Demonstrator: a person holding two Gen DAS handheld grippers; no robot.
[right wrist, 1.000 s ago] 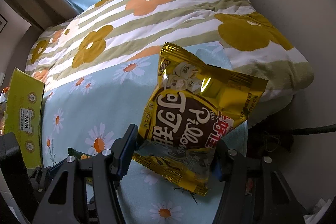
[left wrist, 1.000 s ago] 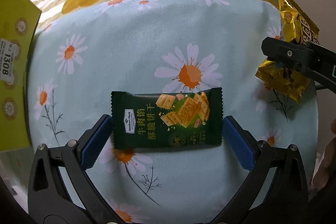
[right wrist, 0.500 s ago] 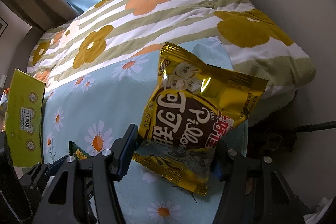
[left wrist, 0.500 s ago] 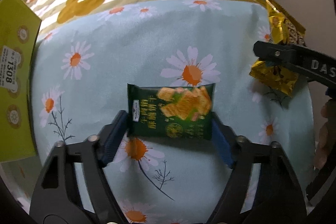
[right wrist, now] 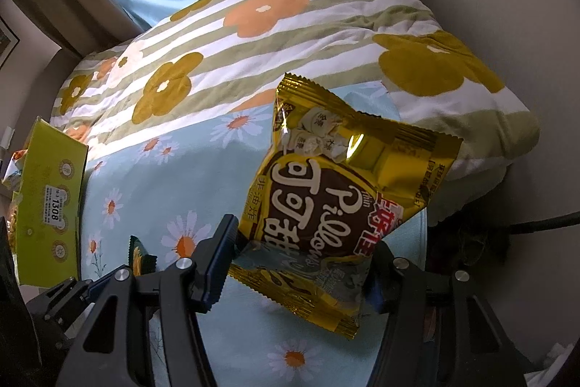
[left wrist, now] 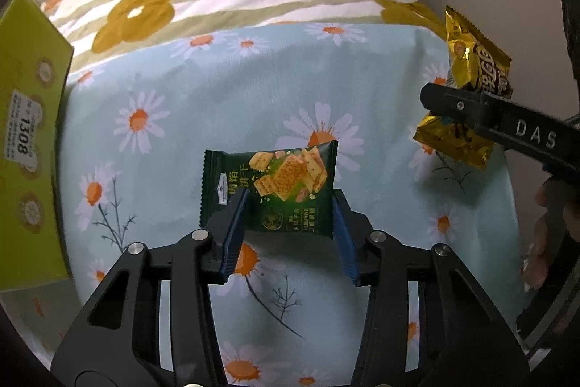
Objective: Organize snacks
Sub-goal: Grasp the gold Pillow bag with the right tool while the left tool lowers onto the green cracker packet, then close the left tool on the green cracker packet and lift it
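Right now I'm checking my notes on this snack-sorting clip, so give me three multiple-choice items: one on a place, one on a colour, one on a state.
1. Where is the yellow-green box in the left wrist view?
A. left edge
B. right edge
C. centre

2. What colour is the cracker packet?
A. red
B. dark green
C. white

3. What is the right gripper doing?
A. standing open and empty
B. gripping the gold packet
C. gripping the box

Answers:
1 A: the box fills the left border, beside the daisy sheet.
2 B: its wrapper is dark green with printed crackers, pinched in the left gripper, which has just been closing.
3 B: the packet sits clamped between its pads, clear of the bed.
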